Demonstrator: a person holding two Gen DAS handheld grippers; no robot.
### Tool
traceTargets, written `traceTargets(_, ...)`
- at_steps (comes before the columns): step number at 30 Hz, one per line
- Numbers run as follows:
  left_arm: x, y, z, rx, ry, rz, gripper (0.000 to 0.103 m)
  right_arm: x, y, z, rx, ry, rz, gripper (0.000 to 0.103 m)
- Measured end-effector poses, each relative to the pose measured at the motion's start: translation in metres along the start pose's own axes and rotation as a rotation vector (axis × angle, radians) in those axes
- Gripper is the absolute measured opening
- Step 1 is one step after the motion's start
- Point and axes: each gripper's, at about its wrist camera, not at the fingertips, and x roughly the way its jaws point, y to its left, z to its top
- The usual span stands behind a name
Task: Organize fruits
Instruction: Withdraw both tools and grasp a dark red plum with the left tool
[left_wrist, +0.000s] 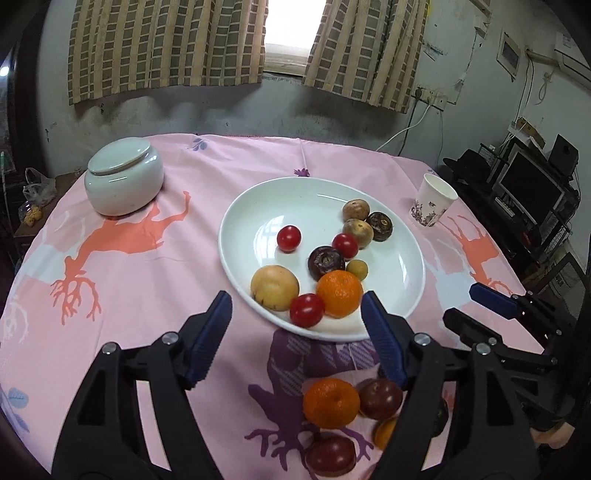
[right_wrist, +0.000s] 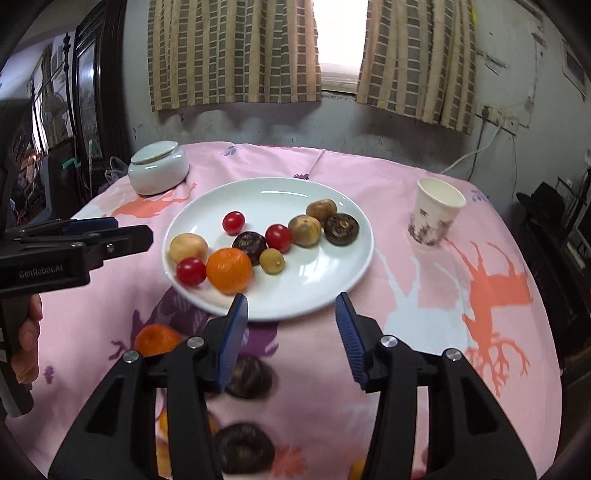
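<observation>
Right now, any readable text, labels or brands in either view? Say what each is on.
"GenRobot.AI": on the side of the left gripper, seen from the right wrist camera.
Paper cup: purple pattern only, no legible words.
Wall papers: too small and blurred to read.
Nothing else legible.

Dim indoors, lit mostly through the blown-out window (left_wrist: 293, 26) between the curtains (right_wrist: 236, 51). Faint glare streaks on the plate (left_wrist: 321, 195). Strong fisheye bending, dark corners. Blurred fruit (right_wrist: 242, 448) nearest the lens, below the plate.
</observation>
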Motion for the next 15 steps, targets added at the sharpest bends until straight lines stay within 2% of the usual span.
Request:
traceTargets(9,-0.053,-0.014,-0.046,0.026,-0.023,-0.005,0.078,-0.061,-0.012,-0.048,0.132,-0.007,0.08,0.053)
traceTargets(15,-0.059,-0.024,-0.082,0.043,-0.003,-0.019,0.079,-0.07,-0.015,-0.078,0.213,-0.012,0.143,0.053)
